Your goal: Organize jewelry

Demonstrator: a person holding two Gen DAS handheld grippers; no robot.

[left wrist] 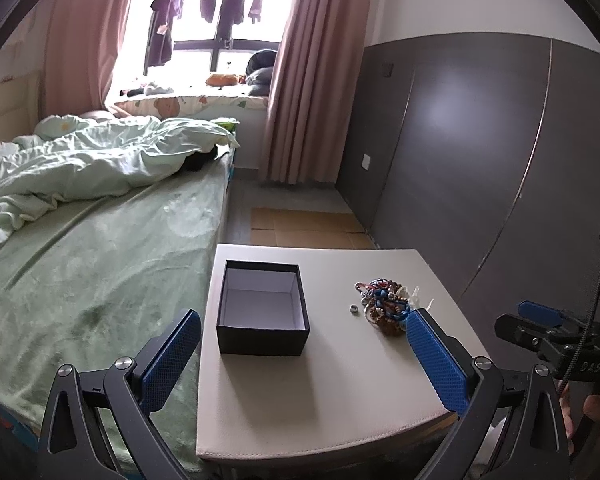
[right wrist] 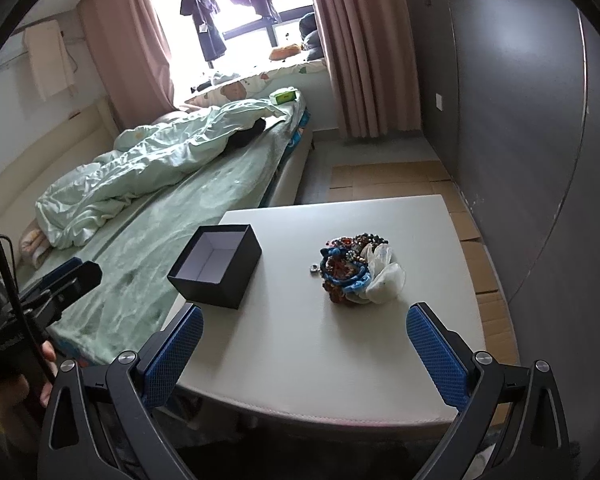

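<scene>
A black open box (left wrist: 262, 309) with a white, empty inside stands on the left part of a white table (left wrist: 332, 384); it also shows in the right wrist view (right wrist: 216, 266). A tangled pile of beaded and blue jewelry (left wrist: 386, 305) lies on the right part of the table, with a small silver ring (left wrist: 353, 309) beside it. In the right wrist view the jewelry pile (right wrist: 346, 274) rests against a crumpled clear bag (right wrist: 384, 276). My left gripper (left wrist: 304, 354) is open and empty, above the table's near edge. My right gripper (right wrist: 306, 350) is open and empty, short of the pile.
A bed (left wrist: 92, 280) with a green sheet and rumpled quilt runs along the table's left side. A dark wall panel (left wrist: 460, 152) stands to the right. Flat cardboard (left wrist: 308, 226) lies on the floor beyond the table. Pink curtains (left wrist: 312, 72) frame a window.
</scene>
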